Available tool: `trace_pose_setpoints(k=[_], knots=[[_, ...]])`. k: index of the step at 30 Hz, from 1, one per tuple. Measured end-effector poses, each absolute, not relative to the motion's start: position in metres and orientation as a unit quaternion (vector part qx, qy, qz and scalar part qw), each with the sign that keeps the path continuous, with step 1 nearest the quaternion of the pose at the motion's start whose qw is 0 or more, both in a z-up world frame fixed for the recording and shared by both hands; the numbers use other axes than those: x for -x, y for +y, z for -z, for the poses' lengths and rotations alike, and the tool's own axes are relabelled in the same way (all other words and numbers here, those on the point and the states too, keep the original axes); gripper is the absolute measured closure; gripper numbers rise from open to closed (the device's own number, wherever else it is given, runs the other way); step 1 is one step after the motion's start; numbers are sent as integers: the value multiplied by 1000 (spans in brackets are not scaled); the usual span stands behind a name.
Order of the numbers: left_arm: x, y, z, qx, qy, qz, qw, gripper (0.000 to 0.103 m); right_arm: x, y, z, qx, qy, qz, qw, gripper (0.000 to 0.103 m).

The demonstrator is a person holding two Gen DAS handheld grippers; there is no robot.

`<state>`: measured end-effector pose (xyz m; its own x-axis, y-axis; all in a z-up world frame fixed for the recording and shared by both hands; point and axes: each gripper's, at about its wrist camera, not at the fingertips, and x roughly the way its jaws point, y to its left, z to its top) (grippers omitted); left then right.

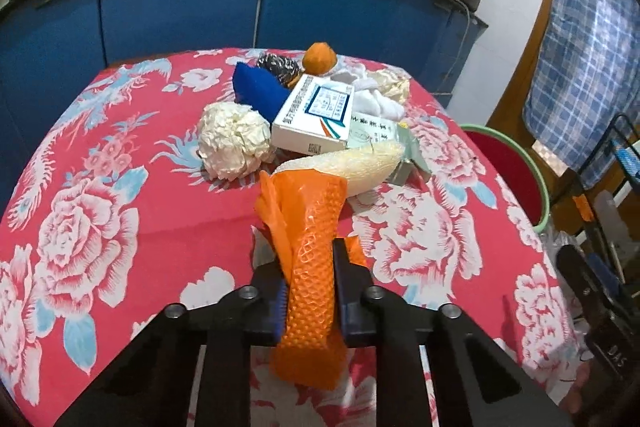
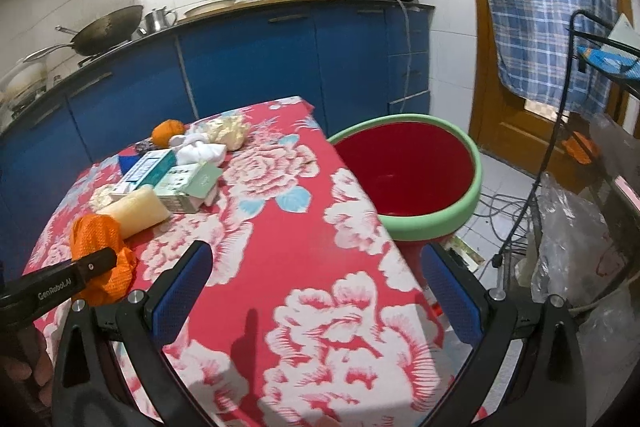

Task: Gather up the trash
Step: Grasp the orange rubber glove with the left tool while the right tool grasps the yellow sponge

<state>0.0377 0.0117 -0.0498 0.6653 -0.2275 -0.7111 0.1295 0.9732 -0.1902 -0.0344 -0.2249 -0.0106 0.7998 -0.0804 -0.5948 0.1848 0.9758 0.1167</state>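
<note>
My left gripper pinches the orange net mid-length near the table's front edge; light, limp, crushable, so I grip bunched folds. Right gripper gapes, empty.

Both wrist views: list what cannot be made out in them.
- Left wrist view: lower end of the orange mesh bag, hidden between the left gripper and its body.
- Left wrist view: blue item, half covered by the white box.
- Right wrist view: bottom of the red bin, cut by the table edge.
- Box print: too small.
</note>
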Motion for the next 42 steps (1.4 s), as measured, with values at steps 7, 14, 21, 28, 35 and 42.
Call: trace_pose_setpoints(k=[7,14,21,28,35,42], knots=[[-25,31,31,67,370,95,922,90,24,-203,3,-88,319,19,944,1],[-24,64,21,80,350,59,932,90,7,-177,-3,-99,347,-43,932,1],[-28,95,19,98,342,29,934,90,-15,-141,-3,-76,365,-81,924,1],[-34,116,24,109,344,10,932,90,-44,-105,11,-47,400,-122,907,1],[-39,128,31,121,350,2,929,90,-69,-85,33,-30,448,-133,884,1],[-41,132,34,129,349,-2,928,91,-81,-73,43,-11,462,-130,877,1]])
